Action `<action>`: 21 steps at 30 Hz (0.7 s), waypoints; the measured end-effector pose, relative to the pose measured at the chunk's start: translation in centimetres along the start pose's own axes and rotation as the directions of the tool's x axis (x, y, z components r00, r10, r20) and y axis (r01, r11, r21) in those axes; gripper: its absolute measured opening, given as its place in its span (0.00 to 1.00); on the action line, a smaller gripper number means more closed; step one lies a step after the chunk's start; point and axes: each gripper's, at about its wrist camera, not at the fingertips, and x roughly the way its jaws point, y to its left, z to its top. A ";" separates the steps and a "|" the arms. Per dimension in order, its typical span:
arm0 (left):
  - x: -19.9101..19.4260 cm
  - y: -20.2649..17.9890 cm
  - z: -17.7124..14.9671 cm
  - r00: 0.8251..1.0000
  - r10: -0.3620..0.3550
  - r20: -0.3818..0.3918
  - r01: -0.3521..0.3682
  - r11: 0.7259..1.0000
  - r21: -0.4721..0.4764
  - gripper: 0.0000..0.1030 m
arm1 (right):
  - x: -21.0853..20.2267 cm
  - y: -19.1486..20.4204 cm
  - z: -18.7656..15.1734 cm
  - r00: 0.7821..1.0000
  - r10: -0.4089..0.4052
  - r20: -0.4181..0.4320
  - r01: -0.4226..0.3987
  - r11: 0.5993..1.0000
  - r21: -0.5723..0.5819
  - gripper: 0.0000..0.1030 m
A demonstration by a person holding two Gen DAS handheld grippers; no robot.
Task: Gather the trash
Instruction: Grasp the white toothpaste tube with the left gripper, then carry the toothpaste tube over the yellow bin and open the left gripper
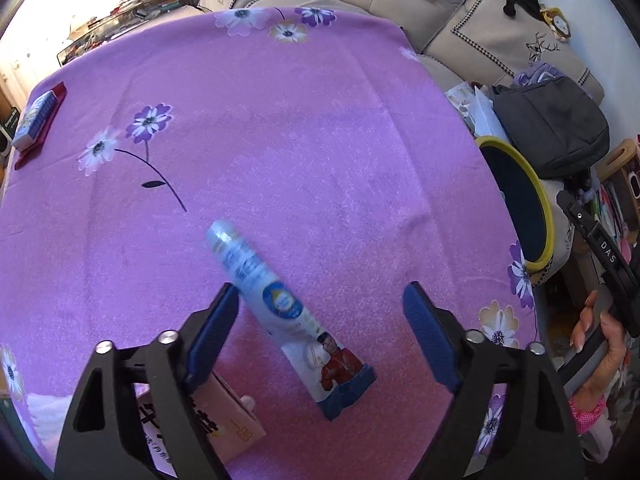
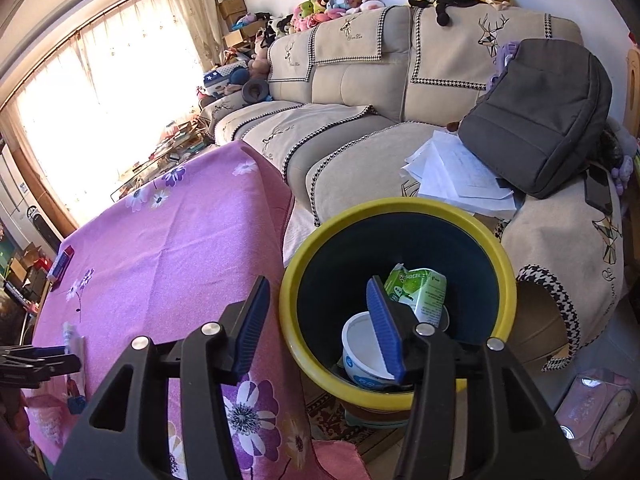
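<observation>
A long white and blue snack wrapper (image 1: 288, 312) lies on the purple flowered tablecloth (image 1: 300, 140), between the open fingers of my left gripper (image 1: 320, 320), which hovers just over it. A pink carton (image 1: 232, 420) lies partly under the left finger. My right gripper (image 2: 320, 320) is open and empty, at the rim of the yellow-rimmed bin (image 2: 400, 208) beside the table. The bin also shows in the left wrist view (image 1: 516, 200). In the bin lie a green carton (image 2: 420, 288) and a white cup (image 2: 364, 348). The wrapper also shows far left in the right wrist view (image 2: 74, 340).
A small blue box (image 1: 36, 116) on a red cloth lies at the table's far left. A beige sofa (image 2: 360, 120) stands behind, with a grey bag (image 2: 540, 120) and papers (image 2: 452, 168) on it. A pink box (image 2: 596, 412) lies on the floor at right.
</observation>
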 end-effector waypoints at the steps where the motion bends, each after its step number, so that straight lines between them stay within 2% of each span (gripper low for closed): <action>1: 0.2 -0.1 0.1 1.000 0.003 -0.004 -0.003 1.000 0.004 0.73 | -0.1 0.0 0.0 1.000 0.001 0.002 -0.001 1.000 0.002 0.49; 4: 0.6 -0.9 0.1 1.000 0.016 -0.007 -0.016 0.999 0.030 0.64 | -0.3 -0.4 0.0 1.000 0.004 0.006 -0.004 1.000 0.007 0.49; 6: 1.3 -1.3 0.2 0.999 -0.014 -0.040 0.015 0.999 0.035 0.49 | -0.5 -0.6 0.0 1.000 0.004 0.011 -0.004 1.000 0.012 0.49; 8: 1.6 -1.9 0.0 0.999 0.004 -0.037 -0.001 0.998 0.061 0.43 | -0.6 -0.8 0.0 1.000 0.006 0.013 -0.006 1.000 0.016 0.49; 9: 1.7 -2.3 0.0 0.999 0.011 -0.035 -0.008 0.997 0.079 0.34 | -0.7 -0.8 0.0 1.000 0.007 0.014 -0.008 1.000 0.018 0.49; 10: 1.7 -2.6 0.0 0.999 0.018 -0.031 -0.015 0.996 0.089 0.34 | -0.7 -0.9 0.0 1.000 0.008 0.015 -0.008 1.000 0.020 0.49; 12: 1.7 -2.9 -0.1 0.999 0.007 -0.037 -0.003 0.994 0.107 0.16 | -0.9 -1.0 0.0 1.000 0.011 0.019 -0.011 1.000 0.021 0.49; 21: -0.8 -6.3 -0.2 0.999 -0.023 0.048 0.012 0.977 0.213 0.13 | -1.7 -1.7 -0.1 0.999 0.005 0.041 -0.006 1.000 0.029 0.49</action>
